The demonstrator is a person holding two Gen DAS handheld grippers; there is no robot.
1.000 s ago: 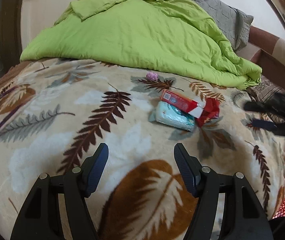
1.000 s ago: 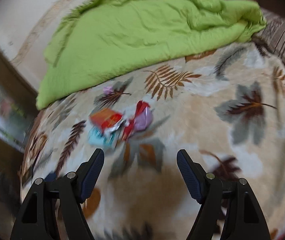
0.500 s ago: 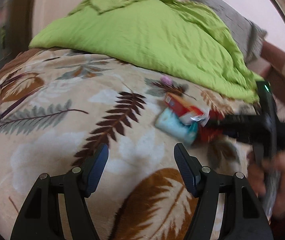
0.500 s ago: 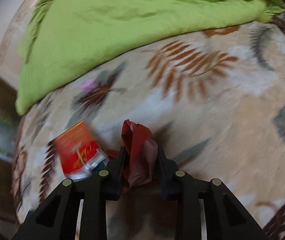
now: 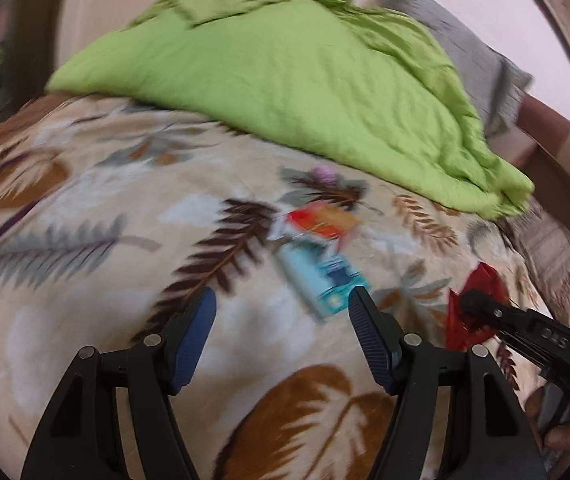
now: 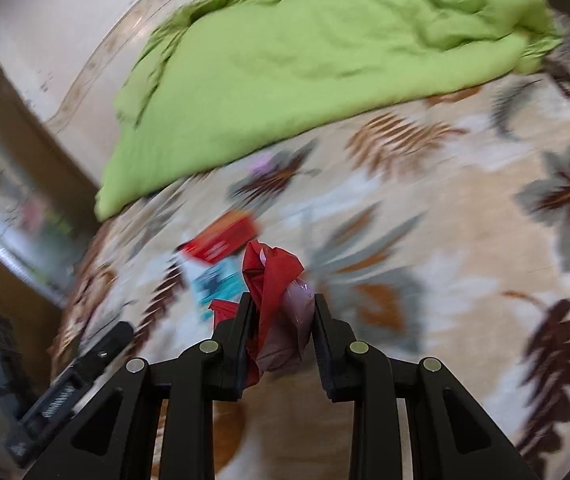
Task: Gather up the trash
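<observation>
The crumpled red wrapper (image 6: 275,280) is being pinched by the right tongs (image 6: 281,320), just above the bed (image 6: 465,216); being flimsy, it could be dropped. The left tongs (image 5: 283,312) are being opened, nothing between them, seemingly toward the blurred teal packet (image 5: 321,280).
</observation>
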